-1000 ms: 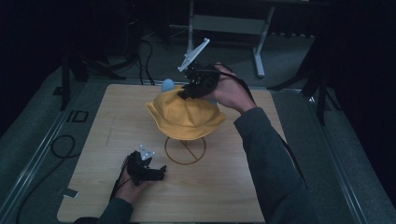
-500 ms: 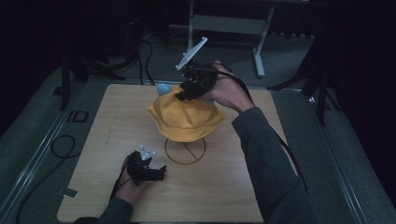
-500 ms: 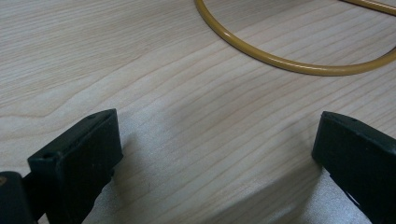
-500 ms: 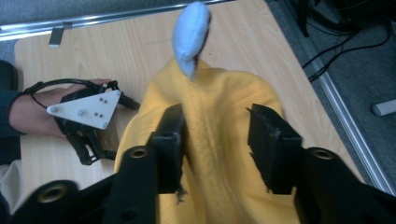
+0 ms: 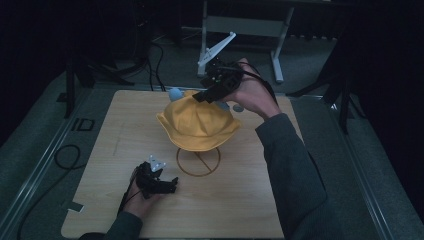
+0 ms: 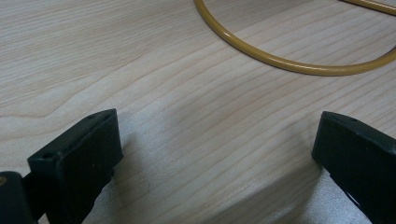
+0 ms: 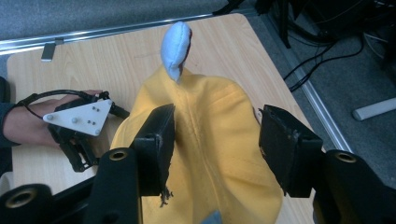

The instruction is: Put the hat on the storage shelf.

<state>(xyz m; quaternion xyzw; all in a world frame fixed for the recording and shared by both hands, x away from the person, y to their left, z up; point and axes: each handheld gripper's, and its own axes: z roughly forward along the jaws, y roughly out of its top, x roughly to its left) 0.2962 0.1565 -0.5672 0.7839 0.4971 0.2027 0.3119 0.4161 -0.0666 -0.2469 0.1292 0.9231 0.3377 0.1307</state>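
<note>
Hat placed on stand; right hand-held gripper released.

The tabletop (image 5: 250, 200) carries the yellow hat (image 5: 197, 125), draped over the ring-base stand (image 5: 198, 161) at centre; placement appears done, withdrawal left. Above the hat's far side, the right hand-held gripper (image 5: 202, 96) has just been opening, nothing between its jaws. Near the stand's ring, the left hand-held gripper (image 5: 172, 185) rests open and empty. A blue ear (image 7: 175, 49) projects from the hat; nothing obstructs.

High view looks down on the table (image 5: 100, 125); both claw views sit close above it.
</note>
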